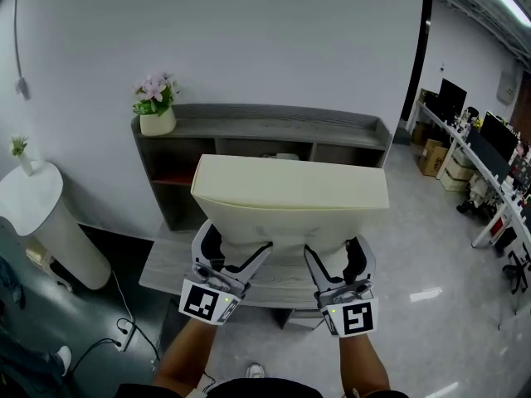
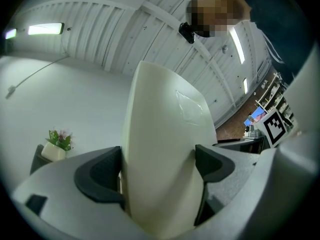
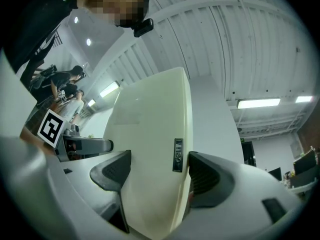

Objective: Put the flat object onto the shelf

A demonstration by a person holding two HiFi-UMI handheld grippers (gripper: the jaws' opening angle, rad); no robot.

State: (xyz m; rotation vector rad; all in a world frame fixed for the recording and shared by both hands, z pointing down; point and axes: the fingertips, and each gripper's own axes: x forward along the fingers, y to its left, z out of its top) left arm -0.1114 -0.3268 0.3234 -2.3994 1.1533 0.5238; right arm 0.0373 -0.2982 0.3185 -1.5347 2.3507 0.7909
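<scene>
A flat cream-white panel (image 1: pixel 290 196) is held up in the air in front of a grey shelf unit (image 1: pixel 257 124), tilted with its broad face upward. My left gripper (image 1: pixel 222 268) is shut on its near left edge, and the panel (image 2: pixel 162 149) fills the space between the dark pads (image 2: pixel 100 174). My right gripper (image 1: pixel 338 274) is shut on the near right edge; there the panel (image 3: pixel 152 159) shows a small dark label (image 3: pixel 177 155) beside the pad. The panel hides most of the shelf's open compartments.
A white pot of pink flowers (image 1: pixel 156 106) stands on the shelf's top left. A low grey table (image 1: pixel 170 264) lies below the panel. A white round stand (image 1: pixel 46 222) is at the left, cables (image 1: pixel 124 326) on the floor, office desks (image 1: pixel 481 164) at the right.
</scene>
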